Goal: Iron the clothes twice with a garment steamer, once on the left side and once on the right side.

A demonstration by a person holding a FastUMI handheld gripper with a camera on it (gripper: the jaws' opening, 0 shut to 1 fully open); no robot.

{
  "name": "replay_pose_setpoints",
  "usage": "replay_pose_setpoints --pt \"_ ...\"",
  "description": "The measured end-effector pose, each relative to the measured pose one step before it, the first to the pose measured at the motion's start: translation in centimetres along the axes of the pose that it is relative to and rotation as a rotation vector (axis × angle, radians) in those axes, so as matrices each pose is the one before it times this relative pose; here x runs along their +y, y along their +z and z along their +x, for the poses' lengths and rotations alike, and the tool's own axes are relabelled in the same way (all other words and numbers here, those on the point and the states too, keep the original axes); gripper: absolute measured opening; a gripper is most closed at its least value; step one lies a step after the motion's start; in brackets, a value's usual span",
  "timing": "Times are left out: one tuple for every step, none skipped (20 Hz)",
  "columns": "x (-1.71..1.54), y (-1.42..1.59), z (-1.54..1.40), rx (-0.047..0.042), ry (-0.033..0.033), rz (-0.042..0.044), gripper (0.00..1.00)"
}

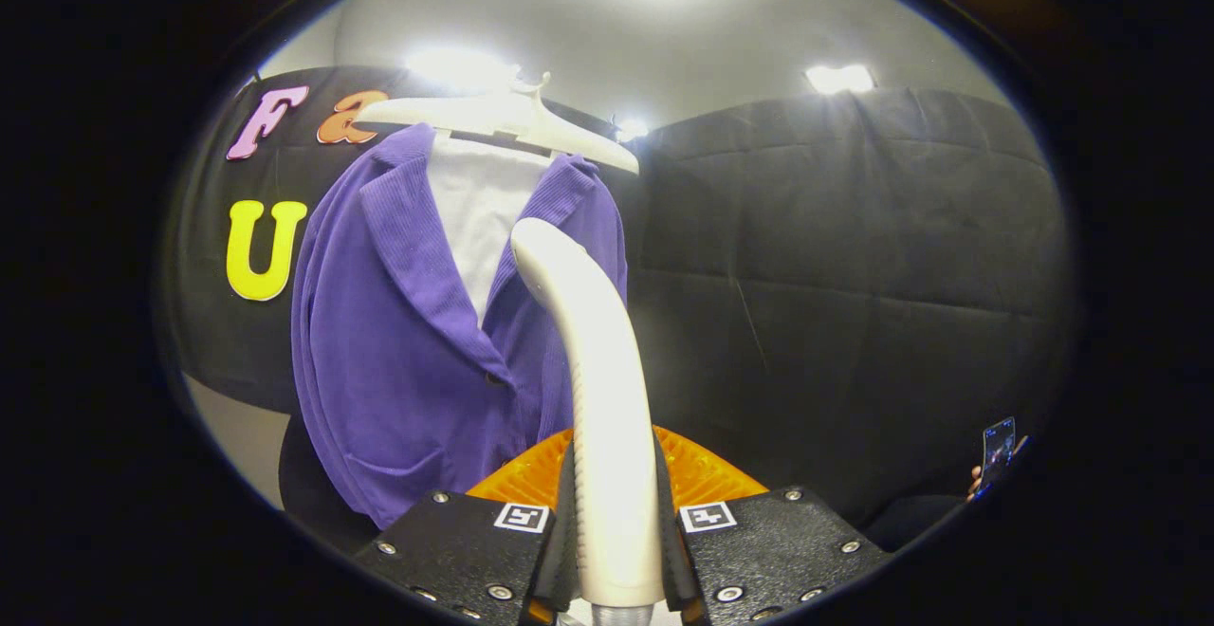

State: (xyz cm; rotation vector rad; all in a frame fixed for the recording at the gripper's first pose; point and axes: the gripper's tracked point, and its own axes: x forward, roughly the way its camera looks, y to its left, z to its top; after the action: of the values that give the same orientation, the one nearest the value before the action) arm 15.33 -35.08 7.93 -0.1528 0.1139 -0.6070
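A purple corduroy jacket over a white shirt hangs on a white hanger just beyond my fingers. My gripper is shut on the cream handle of the garment steamer, which rises upright between the fingers. Its curved head sits against the jacket's right lapel, near the chest. The steamer's nozzle face is turned away from me and hidden.
Black quilted booth cloth stands behind and to the right of the jacket. A hand holding a phone shows low at the far right. An orange ridged surface lies behind the fingers.
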Motion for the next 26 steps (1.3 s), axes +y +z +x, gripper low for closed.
replay_pose_setpoints --pt "0.36 0.893 0.829 -0.01162 0.00797 0.01505 0.36" --pt "0.462 0.96 0.756 -0.01358 0.0125 0.01029 0.36" --pt "0.363 0.969 0.766 -0.01732 0.00385 -0.00153 0.36" --pt "0.116 0.842 0.762 -0.02019 -0.00352 -0.01218 0.36" --pt "0.105 0.896 0.611 -0.02173 -0.00647 -0.01495 0.36" --pt "-0.007 0.589 0.413 -0.01748 -0.00523 -0.00545 0.36" --pt "0.016 0.418 0.329 -0.01331 -0.00353 0.00154 0.36" --pt "-0.074 0.453 0.48 -0.00601 -0.00621 0.00455 0.35" --pt "-0.237 0.201 0.327 -0.00663 -0.01379 0.00344 0.35" --pt "-0.395 0.107 0.326 -0.00946 -0.01708 -0.00156 0.35" --pt "-0.182 0.062 0.249 -0.00837 -0.01366 -0.00488 0.36" --pt "0.026 -0.148 0.19 -0.00421 -0.00659 -0.01068 0.35" --pt "0.089 -0.22 0.228 -0.0005 -0.00229 -0.01494 0.35" --pt "0.27 -0.321 0.027 0.00378 0.0032 -0.01462 0.35" --pt "0.298 -0.313 0.107 0.00679 0.00624 -0.01292 0.35" --pt "0.211 -0.326 0.215 0.00602 0.00464 -0.00993 0.35" --pt "0.164 -0.373 0.08 0.00515 0.00146 -0.00864 0.36" --pt "0.188 -0.427 0.118 0.00736 0.00095 -0.00699 0.36" --pt "0.084 -0.529 -0.06 0.01091 -0.00048 -0.0091 0.36" --pt "-0.088 -0.673 -0.165 0.01223 -0.00326 -0.01265 0.36" --pt "-0.072 -0.721 -0.086 0.01128 -0.00587 -0.01862 0.36" --pt "-0.313 -0.929 -0.442 0.01043 -0.00643 -0.02542 0.36" --pt "-0.118 -0.941 -0.315 0.01337 -0.00555 -0.02666 0.36" --pt "0.017 -0.963 -0.031 0.01695 -0.00476 -0.02194 0.36" --pt "0.001 -1.061 -0.079 0.02008 -0.00142 -0.01796 0.36" --pt "-0.061 -1.142 -0.052 0.02109 0.00117 -0.01273 0.36"
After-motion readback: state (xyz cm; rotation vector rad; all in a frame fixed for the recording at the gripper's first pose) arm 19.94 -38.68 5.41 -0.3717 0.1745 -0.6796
